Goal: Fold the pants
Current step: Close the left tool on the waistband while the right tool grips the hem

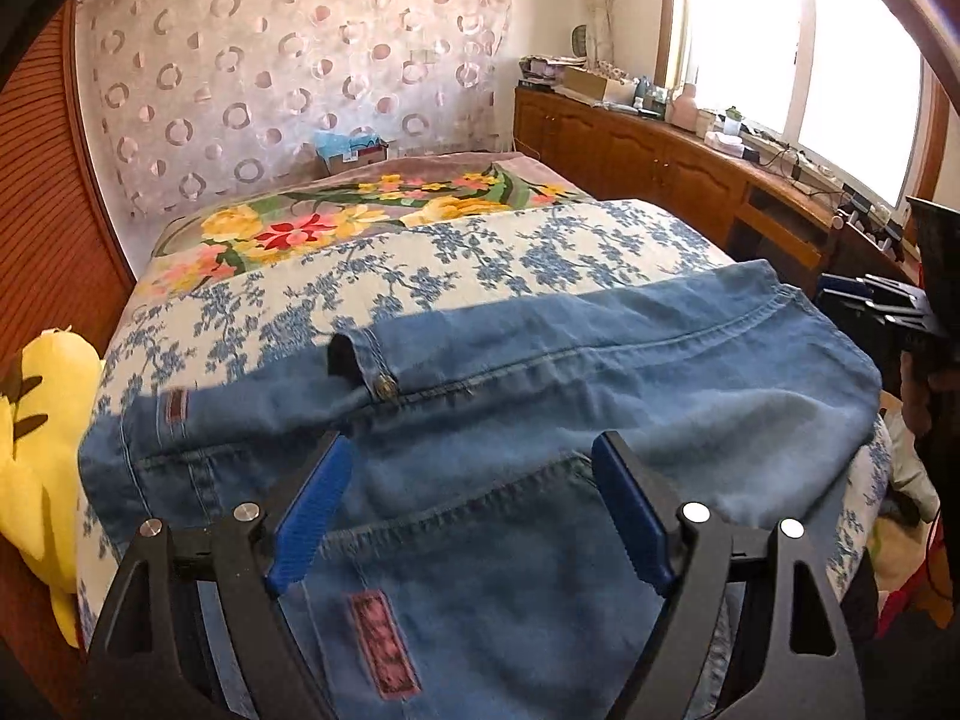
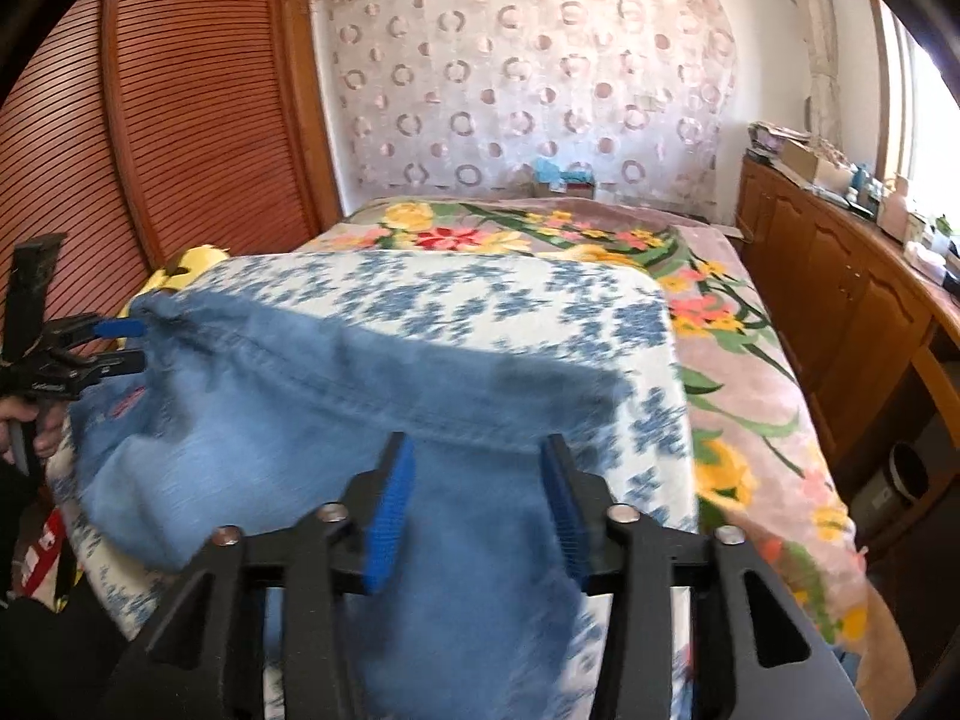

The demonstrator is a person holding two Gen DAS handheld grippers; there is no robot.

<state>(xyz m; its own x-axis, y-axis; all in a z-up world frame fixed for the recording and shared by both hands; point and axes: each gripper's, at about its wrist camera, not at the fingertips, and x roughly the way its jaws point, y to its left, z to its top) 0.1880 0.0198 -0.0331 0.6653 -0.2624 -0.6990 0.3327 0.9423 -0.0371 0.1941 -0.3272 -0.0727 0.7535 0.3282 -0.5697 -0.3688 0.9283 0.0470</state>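
Observation:
Blue denim pants lie folded across the near end of the bed, with the waistband button facing up and a red patch near the camera. My left gripper hovers over the denim, its blue pads wide apart and nothing pressed between them. In the right wrist view the pants spread to the left, and my right gripper stands open above their near fold. The left gripper shows at the pants' left corner, and the right gripper at their right edge.
The bed carries a white quilt with blue flowers over a floral blanket. A yellow plush toy lies at the left edge. A wooden cabinet with clutter runs under the window. A slatted wooden door stands on the left.

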